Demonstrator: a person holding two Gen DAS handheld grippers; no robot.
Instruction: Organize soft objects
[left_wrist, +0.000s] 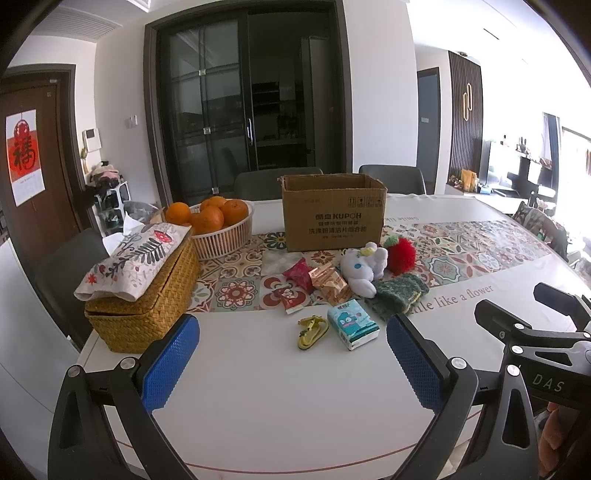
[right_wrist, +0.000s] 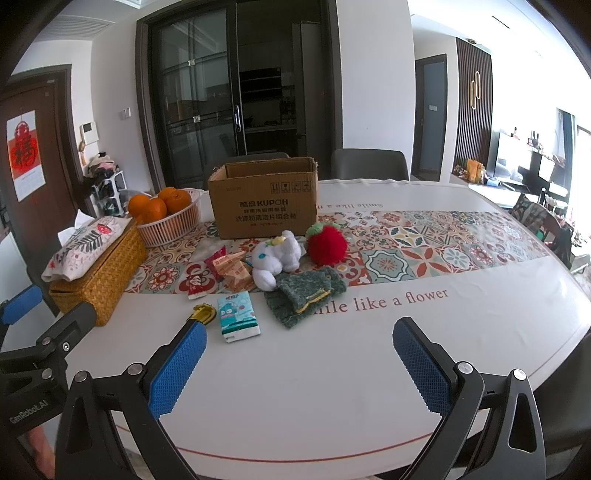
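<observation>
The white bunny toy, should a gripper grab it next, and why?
Probably yes: the right gripper, open and empty, could reach forward to the white plush toy. It lies loose on the table in front of the open cardboard box, beside the red pompom.

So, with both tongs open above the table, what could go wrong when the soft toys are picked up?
1. The white plush toy lies against the snack packets and the green knitted cloth; a wide grab may catch those too.
2. The red pompom is round and might roll away if nudged.
3. The cardboard box stands right behind the pile, so a reach forward could push it.
</observation>
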